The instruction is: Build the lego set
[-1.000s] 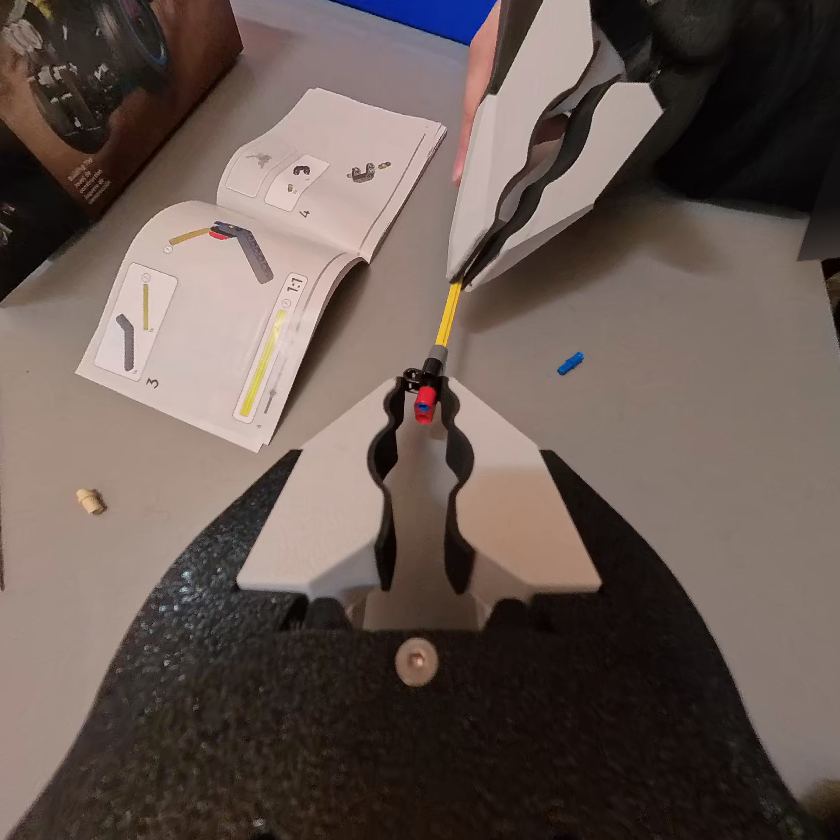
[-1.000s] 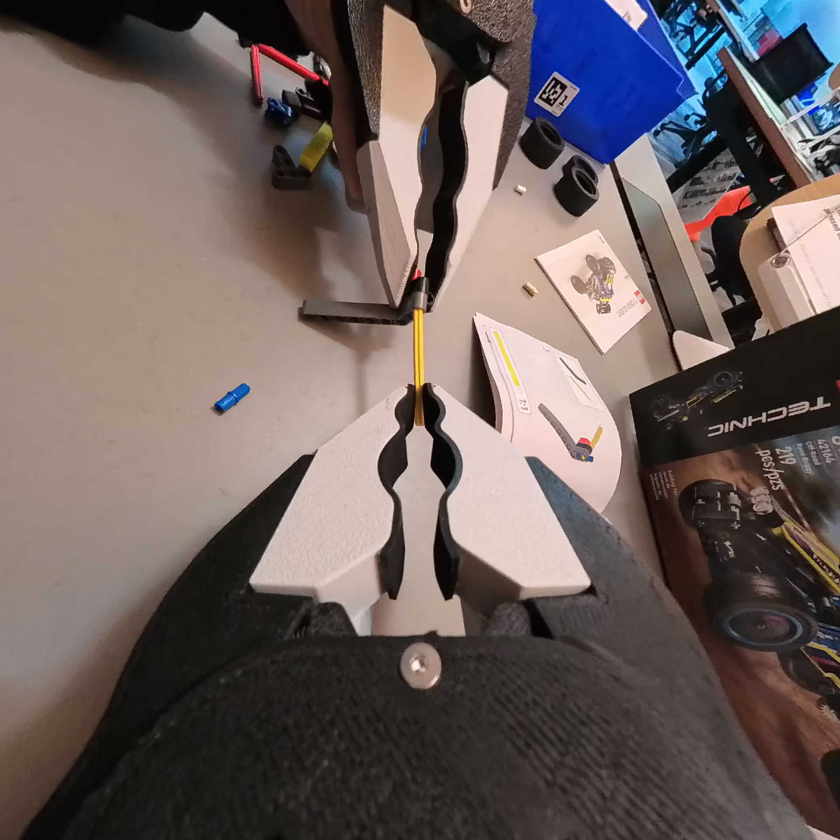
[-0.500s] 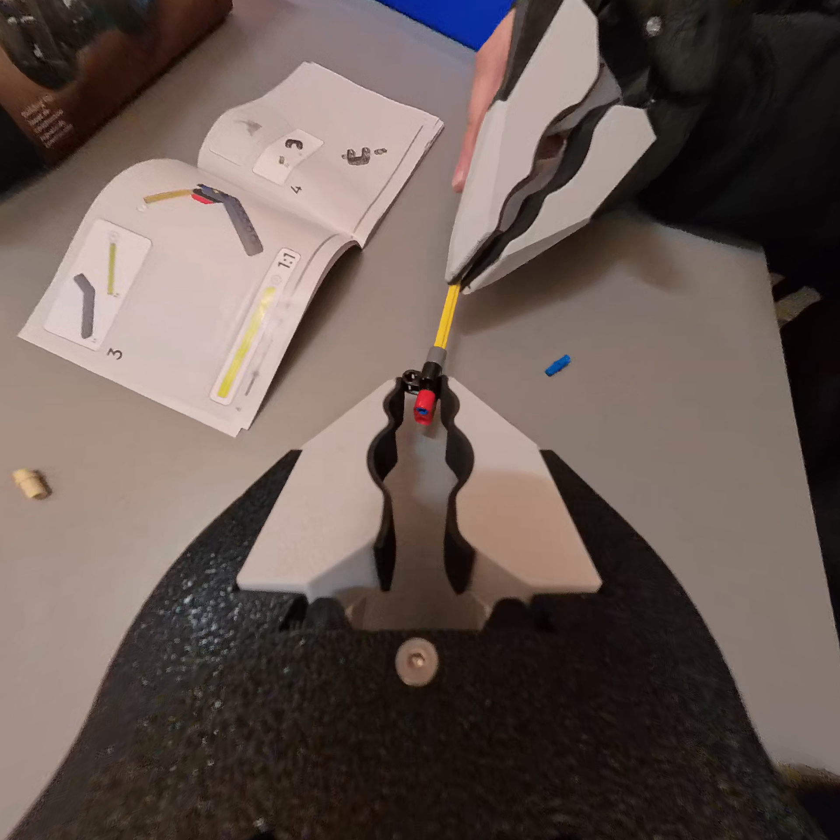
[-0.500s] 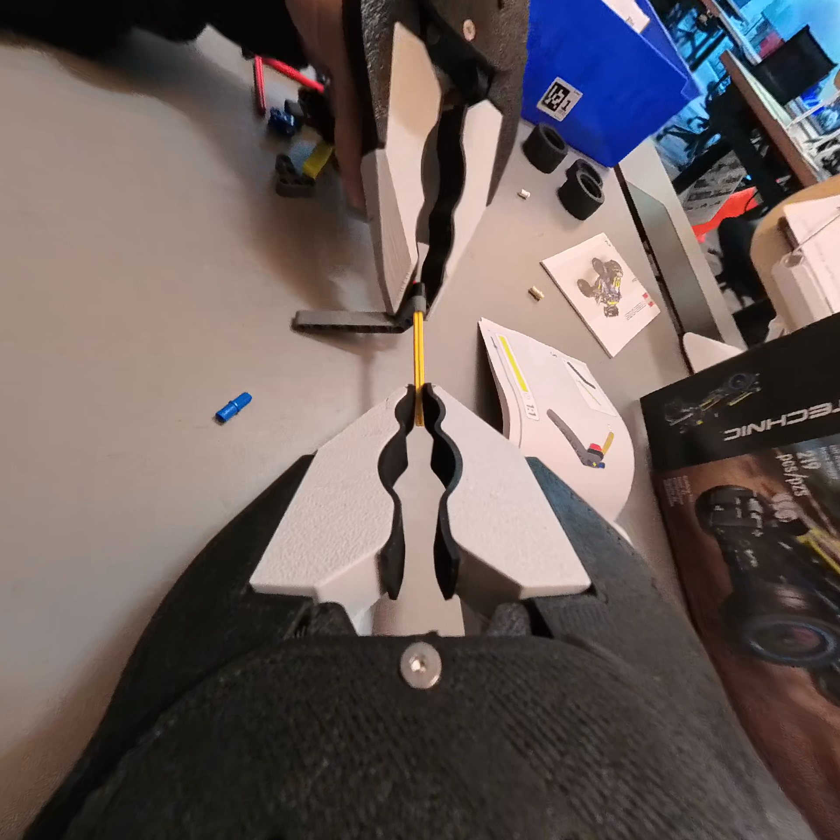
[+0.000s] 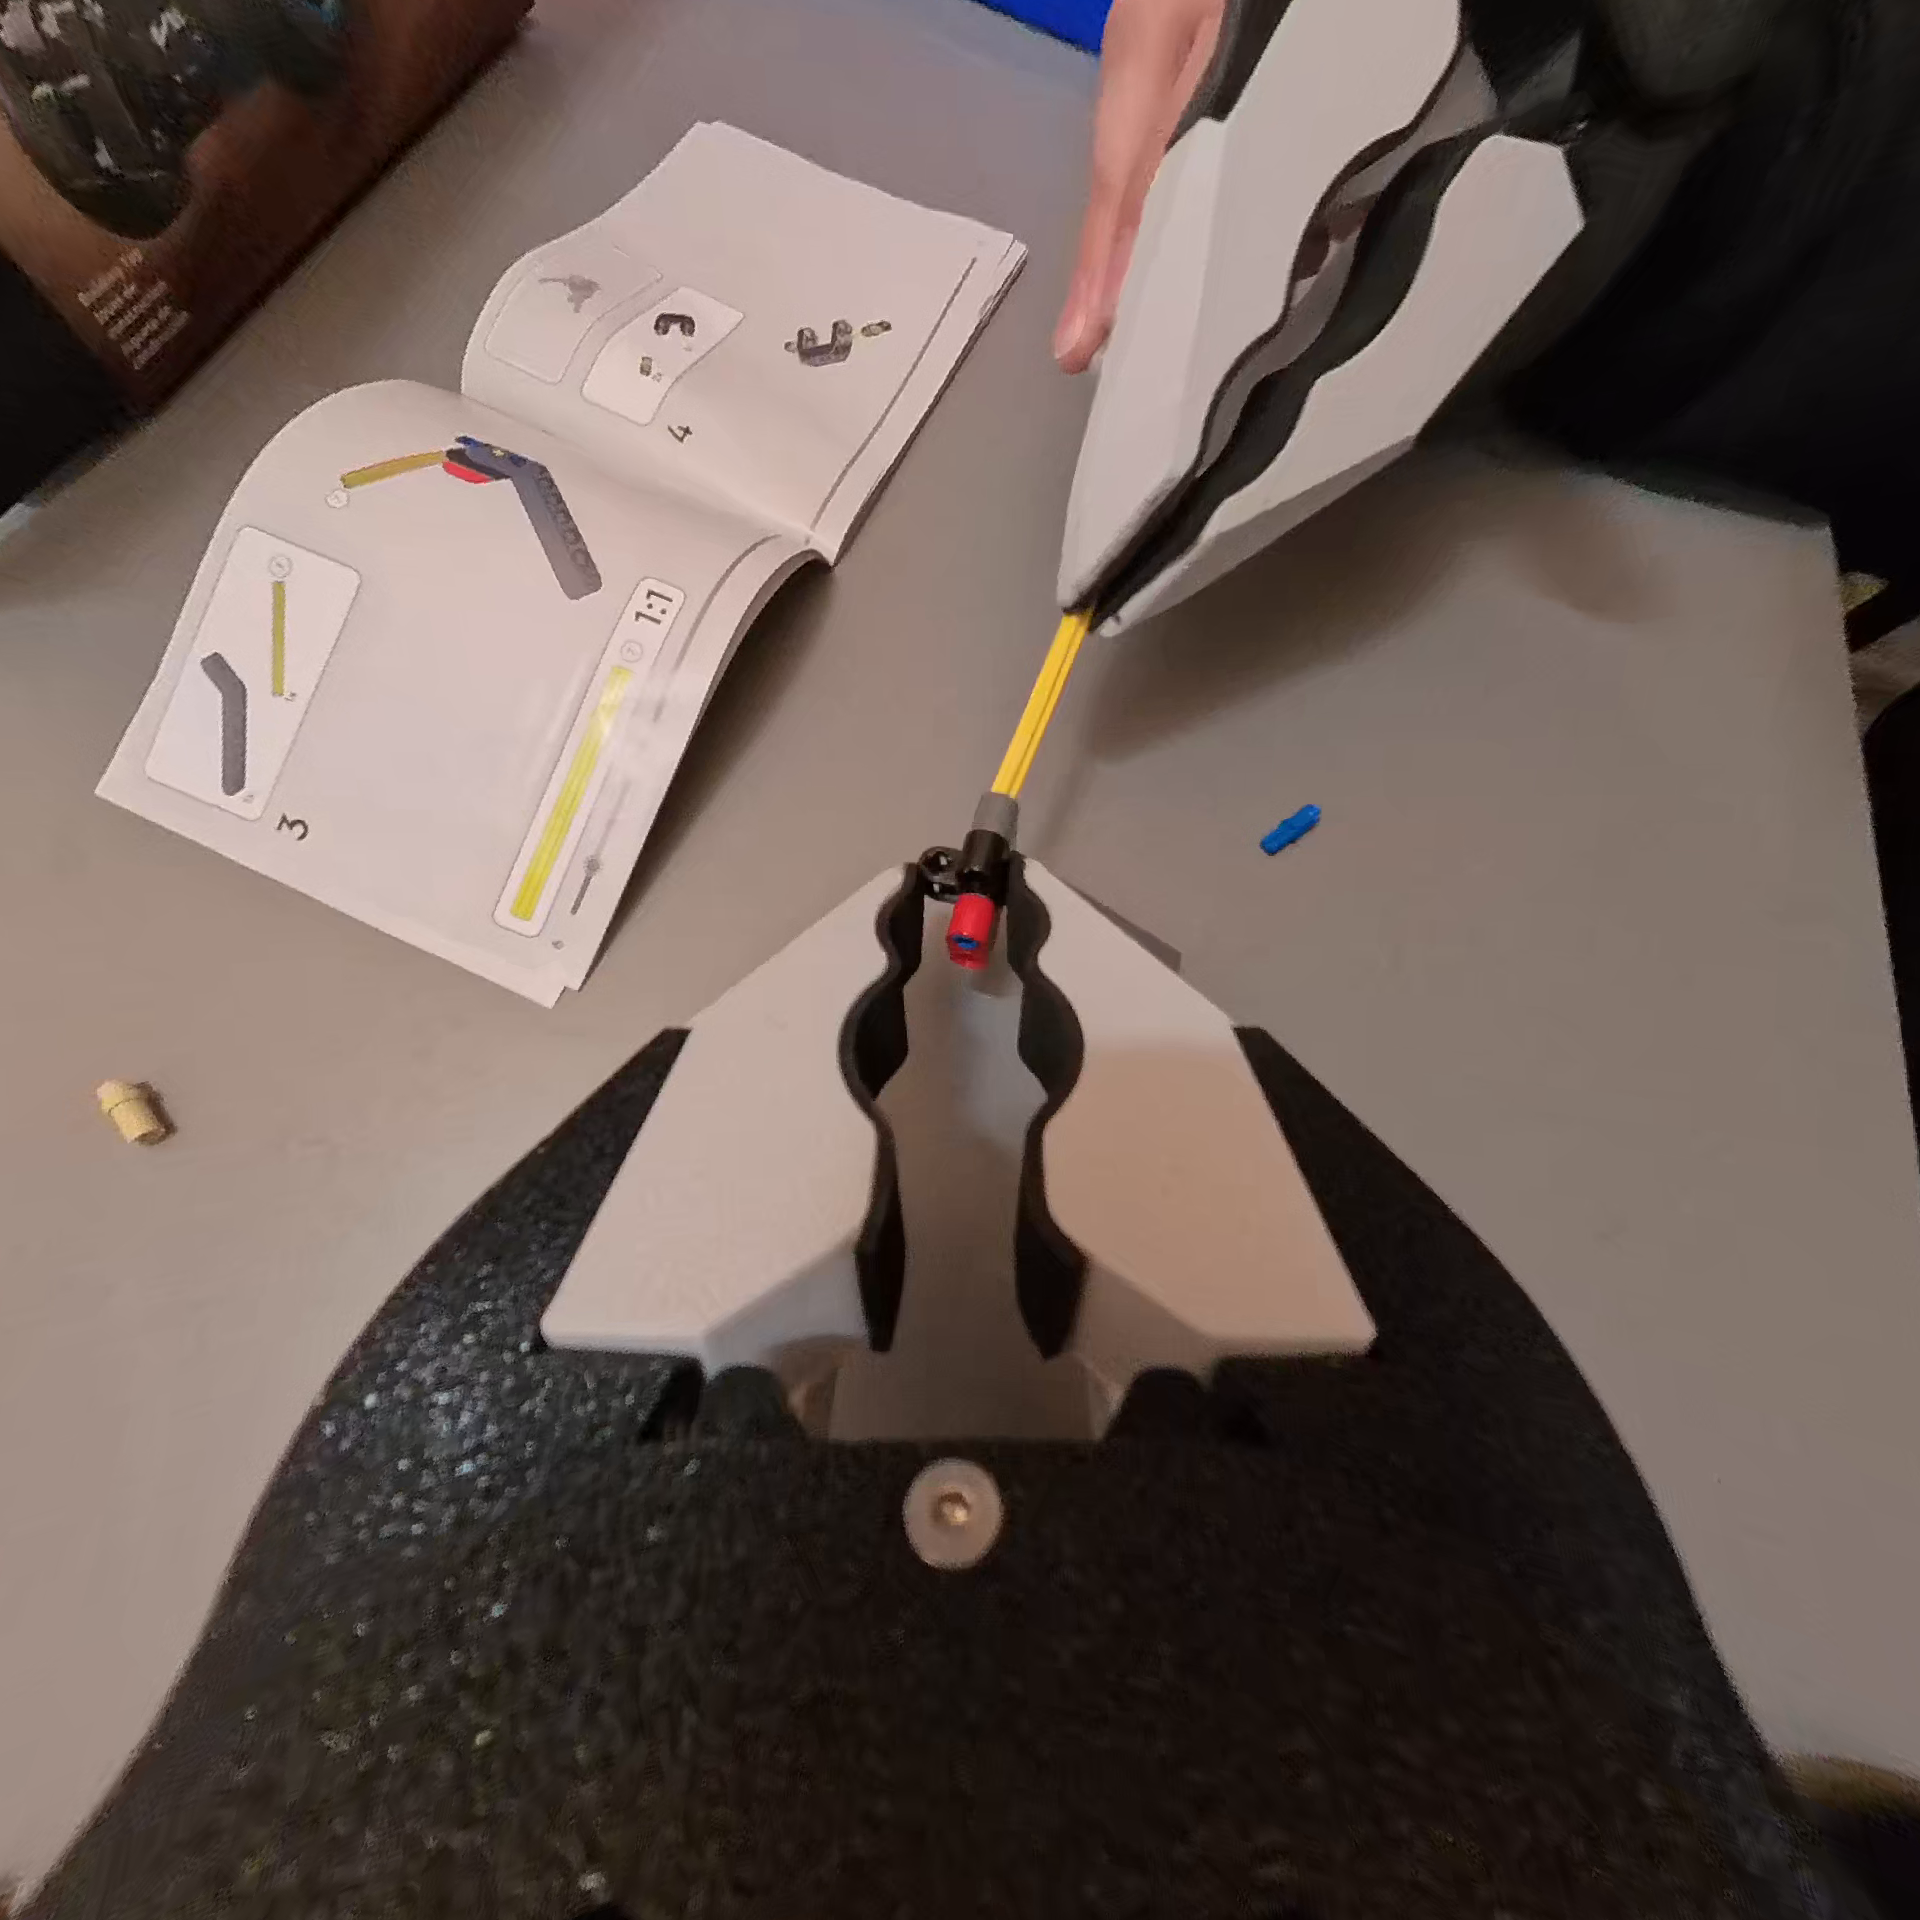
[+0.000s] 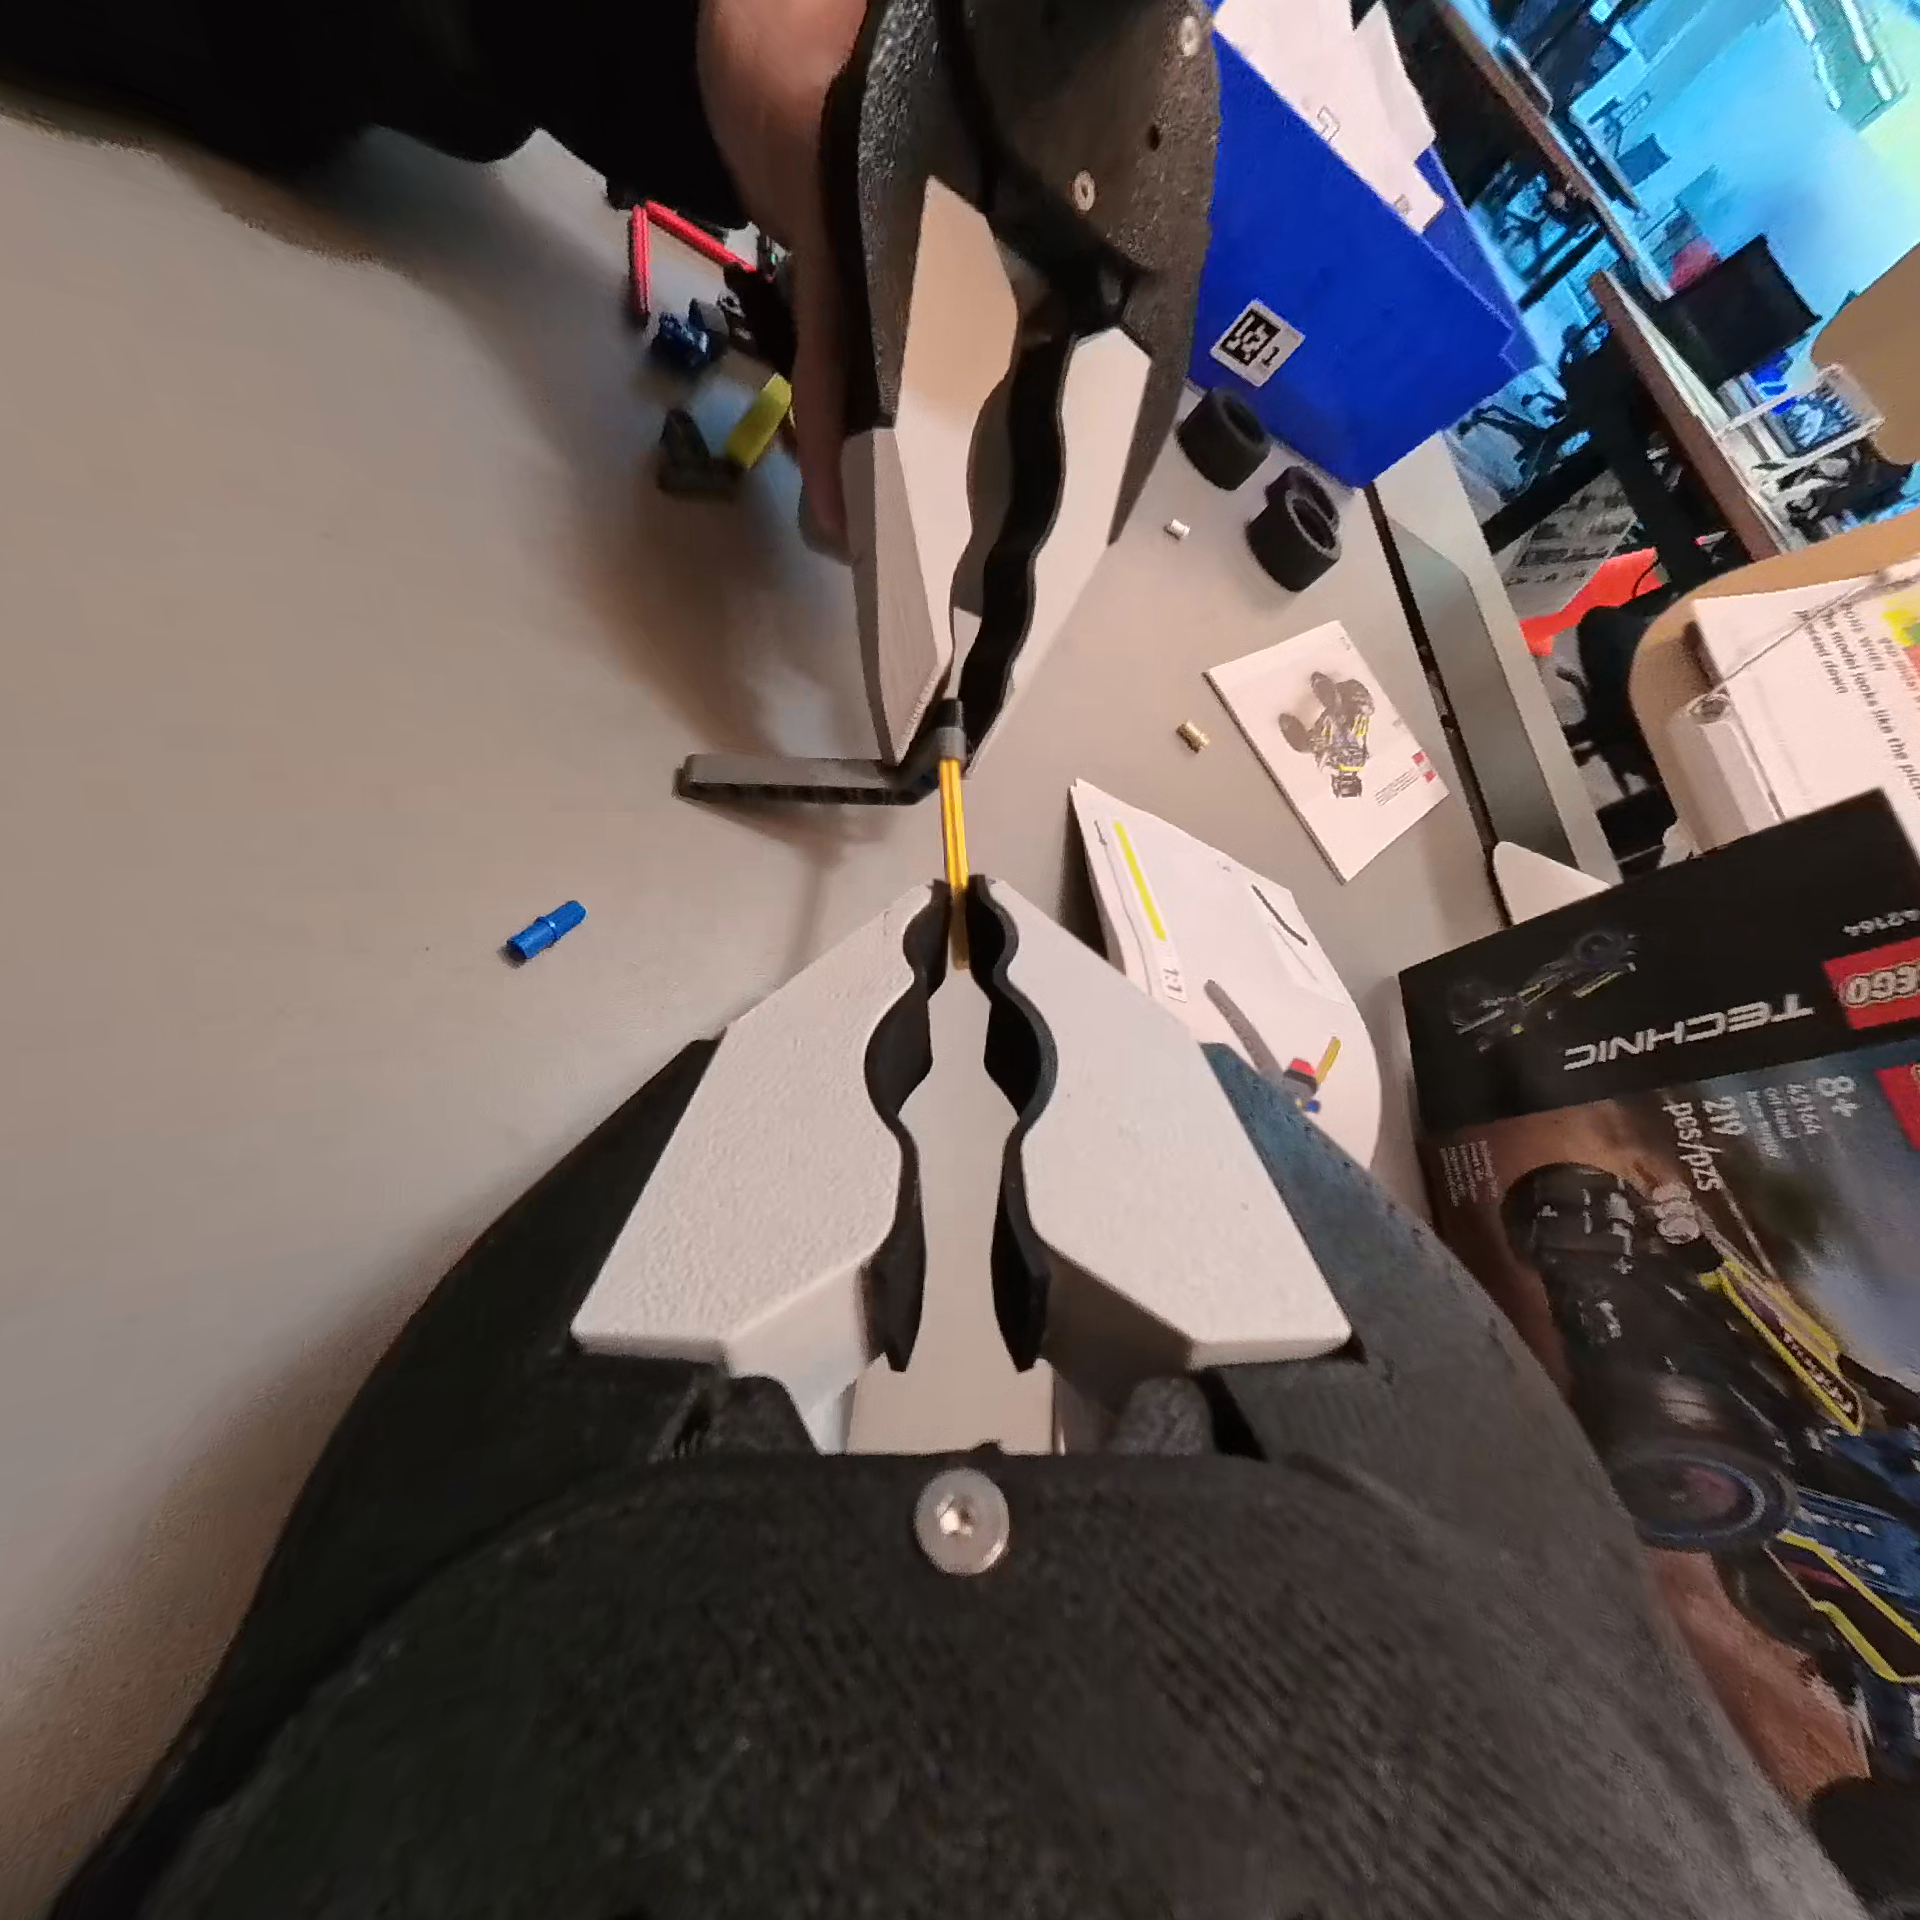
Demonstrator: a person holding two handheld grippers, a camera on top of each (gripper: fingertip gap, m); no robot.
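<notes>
Lego pieces are held in the air between the two grippers, above the grey surface [image 5: 1558,1039]. A yellow axle [image 5: 1039,696] spans the gap: the right gripper [image 6: 961,914] has its fingers pressed together on one end of it, and the other end runs through a small grey bush into a black connector [image 5: 971,857] with a red piece [image 5: 969,925] on it, which the left gripper [image 5: 966,894] pinches at its fingertips. In the right wrist view a dark grey angled beam [image 6: 790,779] hangs from that same joint – it sticks out sideways from the left gripper's tips, just over the surface; whether it touches the surface I cannot tell.

A person's hand shows behind each gripper in the other one's view.

On the surface, an open instruction booklet [image 5: 499,644] lies to the left of the held pieces in the left wrist view, with a tan peg [image 5: 133,1112] near its lower corner and a blue pin [image 5: 1288,829] well apart on the other side. The right wrist view also shows the set's box [image 6: 1683,1195] at the right edge, a smaller leaflet [image 6: 1330,748], two black tyres [image 6: 1262,488] beside a blue bin [image 6: 1340,301], and a loose heap of red, blue, yellow and black parts [image 6: 717,364] behind the left gripper
</notes>
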